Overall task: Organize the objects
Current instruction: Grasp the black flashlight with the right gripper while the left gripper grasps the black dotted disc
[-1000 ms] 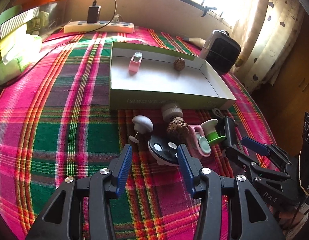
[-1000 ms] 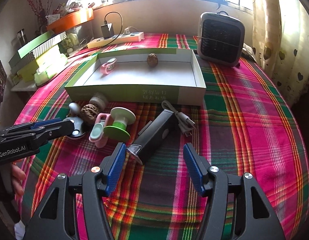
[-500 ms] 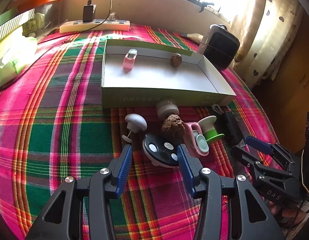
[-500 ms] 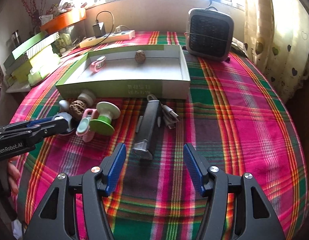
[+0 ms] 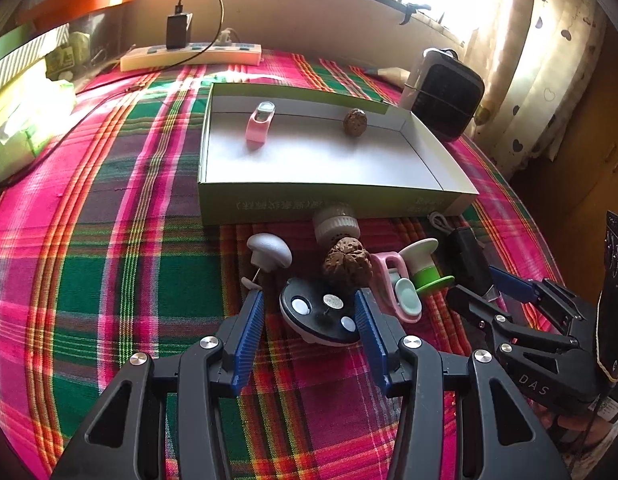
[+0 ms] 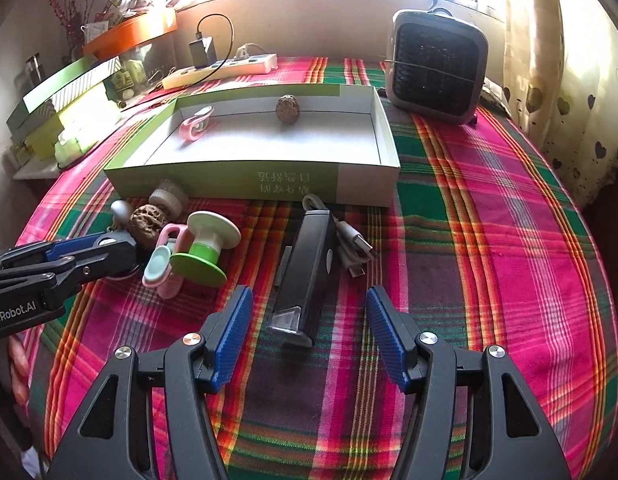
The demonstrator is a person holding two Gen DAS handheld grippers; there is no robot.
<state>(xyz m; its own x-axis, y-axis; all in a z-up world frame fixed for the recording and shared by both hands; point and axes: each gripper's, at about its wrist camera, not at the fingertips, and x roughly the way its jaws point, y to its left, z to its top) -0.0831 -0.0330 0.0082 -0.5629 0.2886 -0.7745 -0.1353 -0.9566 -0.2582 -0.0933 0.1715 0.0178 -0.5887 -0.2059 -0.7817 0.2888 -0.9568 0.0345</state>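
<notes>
My left gripper (image 5: 310, 320) is open, its blue pads on either side of a round black-topped disc (image 5: 321, 316) with three metal studs; the left pad stands clear of it. Just beyond lie a walnut (image 5: 348, 266), a white mushroom knob (image 5: 269, 250), a ridged white cap (image 5: 335, 222), a pink clip (image 5: 393, 284) and a green-and-white spool (image 5: 423, 264). My right gripper (image 6: 309, 320) is open around the near end of a black device (image 6: 305, 276), not touching it. The shallow green box (image 6: 249, 180) holds a pink clip (image 6: 195, 126) and a walnut (image 6: 287, 109).
A grey USB cable (image 6: 349, 248) lies by the black device. A small black heater (image 6: 439, 66) stands behind the box at the right, a power strip (image 6: 221, 70) with a charger at the back. Boxes (image 6: 65, 112) are stacked at the left table edge.
The left gripper has edged forward, so the black disc now sits between its pads. The right gripper's view has swung, and the black device now lies lengthwise between its fingers.
</notes>
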